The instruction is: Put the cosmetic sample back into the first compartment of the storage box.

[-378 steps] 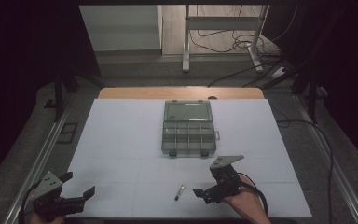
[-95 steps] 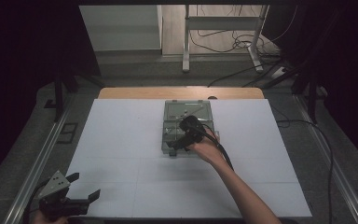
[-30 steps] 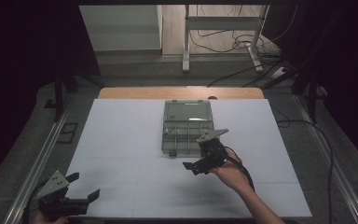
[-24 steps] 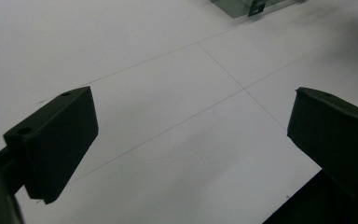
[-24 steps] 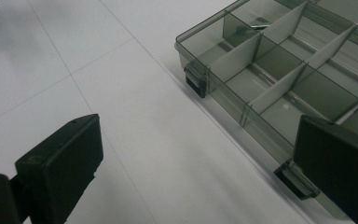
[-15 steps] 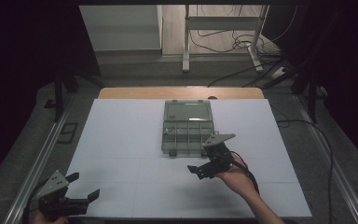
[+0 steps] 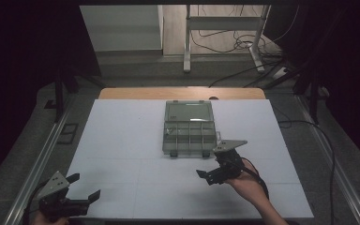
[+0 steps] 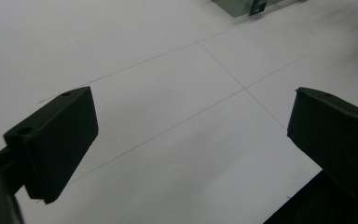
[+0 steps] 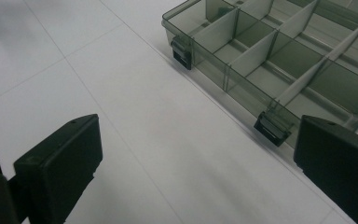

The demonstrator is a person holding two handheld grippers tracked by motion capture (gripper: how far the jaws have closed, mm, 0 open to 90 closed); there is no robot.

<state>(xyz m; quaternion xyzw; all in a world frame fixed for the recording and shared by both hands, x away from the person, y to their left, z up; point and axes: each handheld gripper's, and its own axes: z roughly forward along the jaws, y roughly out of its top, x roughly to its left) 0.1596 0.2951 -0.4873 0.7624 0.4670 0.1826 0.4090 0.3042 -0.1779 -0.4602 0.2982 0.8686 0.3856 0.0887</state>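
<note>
White table mat (image 7: 122, 140) carries the open compartment box (image 7: 189, 126); right gripper (image 7: 214, 174) at its five o'clock, jaws spread, empty. Left gripper (image 7: 82, 199) idles agape. Loading looks finished.

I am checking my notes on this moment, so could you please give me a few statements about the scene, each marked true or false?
1. The smoky transparent plastic compartment box lies open on the white table sheet. True.
2. The right gripper holds a screw. False: its jaws stand apart with nothing between them.
3. The left gripper rests inside the box. False: it is near the sheet's front left corner, far from the box.
4. The box has two dark latches on its front wall. True.
5. The left gripper's jaws are open. True.
</note>
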